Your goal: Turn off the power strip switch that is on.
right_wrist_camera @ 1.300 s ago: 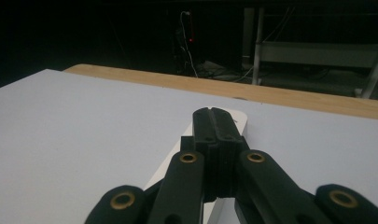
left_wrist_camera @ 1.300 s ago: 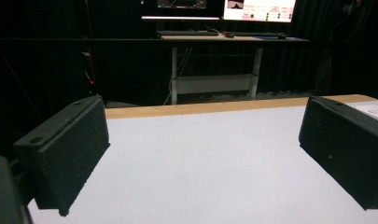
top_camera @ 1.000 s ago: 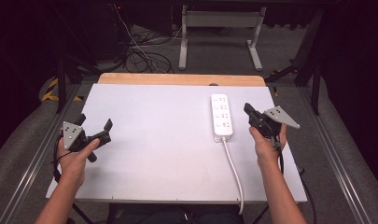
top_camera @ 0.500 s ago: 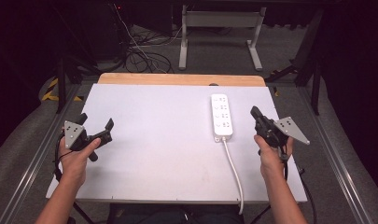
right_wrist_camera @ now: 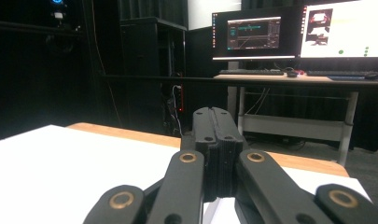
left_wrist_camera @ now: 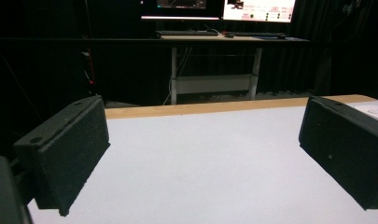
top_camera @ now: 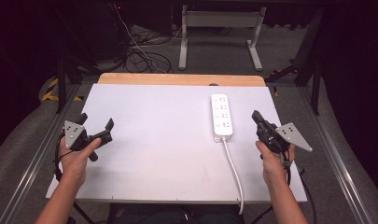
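Bright tabletop [top_camera: 168, 121], dark soft surroundings

right hand-held gripper [top_camera: 256, 117] drawn rightward from power strip [top_camera: 222, 117] (jaws together)

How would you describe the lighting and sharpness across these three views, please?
High view: the white table is evenly lit with only soft shadows, against a dark surround. Left gripper view: the open jaws of the left gripper look near and soft. Right gripper view: the monitors glow bright, slightly washed out, behind the shut right gripper.
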Tool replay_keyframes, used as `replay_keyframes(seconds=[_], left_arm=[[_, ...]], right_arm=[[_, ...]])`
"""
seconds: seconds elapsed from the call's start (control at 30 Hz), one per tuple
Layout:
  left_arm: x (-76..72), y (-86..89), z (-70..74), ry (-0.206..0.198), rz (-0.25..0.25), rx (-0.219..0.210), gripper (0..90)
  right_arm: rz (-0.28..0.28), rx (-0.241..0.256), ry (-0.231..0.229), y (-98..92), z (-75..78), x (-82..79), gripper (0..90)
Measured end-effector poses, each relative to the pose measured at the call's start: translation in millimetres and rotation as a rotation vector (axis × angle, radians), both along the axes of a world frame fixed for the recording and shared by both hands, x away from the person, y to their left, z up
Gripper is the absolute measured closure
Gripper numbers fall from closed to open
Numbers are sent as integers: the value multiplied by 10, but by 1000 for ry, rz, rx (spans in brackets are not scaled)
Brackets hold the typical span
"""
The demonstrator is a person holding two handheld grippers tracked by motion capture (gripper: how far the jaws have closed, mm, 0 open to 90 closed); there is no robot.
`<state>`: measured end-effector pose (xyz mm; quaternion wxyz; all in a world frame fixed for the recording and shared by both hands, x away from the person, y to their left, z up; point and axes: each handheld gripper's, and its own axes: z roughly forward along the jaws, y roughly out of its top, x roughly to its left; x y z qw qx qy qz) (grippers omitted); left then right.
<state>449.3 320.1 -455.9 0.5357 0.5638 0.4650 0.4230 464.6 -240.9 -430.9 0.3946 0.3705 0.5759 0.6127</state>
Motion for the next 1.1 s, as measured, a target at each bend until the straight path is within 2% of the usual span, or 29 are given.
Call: replay_keyframes(seconds=[0.07,0.13,0.2,0.27,0.33,0.43,0.63,1.1], left_arm=[[-3,0,1,1,-2,-1,23],[-5,-1,2,0,-2,0,23],[-3,0,2,0,-1,2,23],[-1,0,2,0,-2,2,23],[-1,0,1,0,-2,2,23],[-1,1,2,-1,-1,2,23],[0,-3,1,0,-3,3,23],[12,-28,4,-3,-12,2,23]], right_arm=[[2,-11,-3,5,5,-3,900],[2,-22,-4,11,8,-3,794],[-2,-9,8,26,13,-2,634],[-11,28,44,37,25,21,438],[-14,55,71,38,23,41,328],[-33,57,77,33,18,49,202],[-45,65,87,20,18,62,94],[-38,40,106,39,5,48,86]])
